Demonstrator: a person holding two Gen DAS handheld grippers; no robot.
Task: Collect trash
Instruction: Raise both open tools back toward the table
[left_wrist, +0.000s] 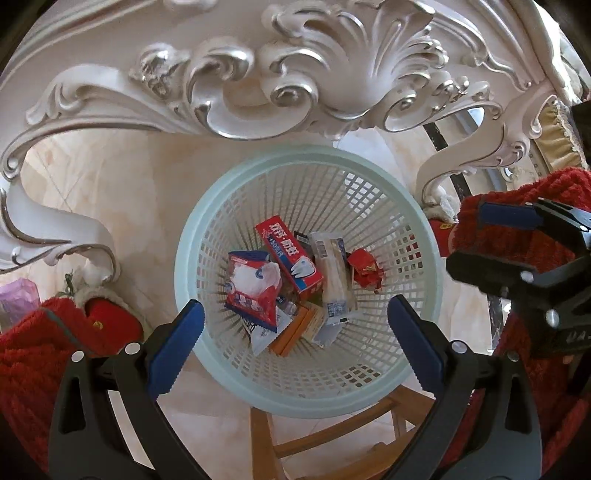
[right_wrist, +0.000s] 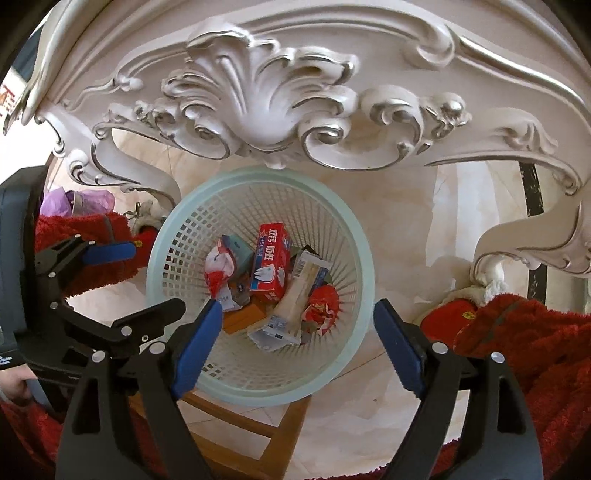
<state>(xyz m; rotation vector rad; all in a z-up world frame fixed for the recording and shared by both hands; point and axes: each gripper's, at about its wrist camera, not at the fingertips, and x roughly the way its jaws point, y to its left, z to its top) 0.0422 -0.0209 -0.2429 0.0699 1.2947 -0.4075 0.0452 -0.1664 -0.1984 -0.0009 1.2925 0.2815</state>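
Note:
A pale green mesh wastebasket (left_wrist: 207, 221) stands on the floor below both grippers; it also shows in the right wrist view (right_wrist: 354, 295). Inside lie a red toothpaste box (left_wrist: 288, 254), a red-and-white tissue pack (left_wrist: 251, 288), a white wrapper (left_wrist: 334, 284), a crumpled red wrapper (left_wrist: 365, 271) and an orange box (left_wrist: 295, 328). My left gripper (left_wrist: 295, 325) is open and empty above the basket. My right gripper (right_wrist: 299, 321) is open and empty above it too. The right gripper shows at the right edge of the left wrist view (left_wrist: 517, 236).
An ornate white carved table apron (left_wrist: 295, 74) and its curved legs (left_wrist: 66, 229) arch over the basket. Red slippers (left_wrist: 110, 317) and red trouser legs (right_wrist: 535, 350) flank it. A wooden stool frame (left_wrist: 332, 435) lies beneath. A purple bag (right_wrist: 62, 199) sits at left.

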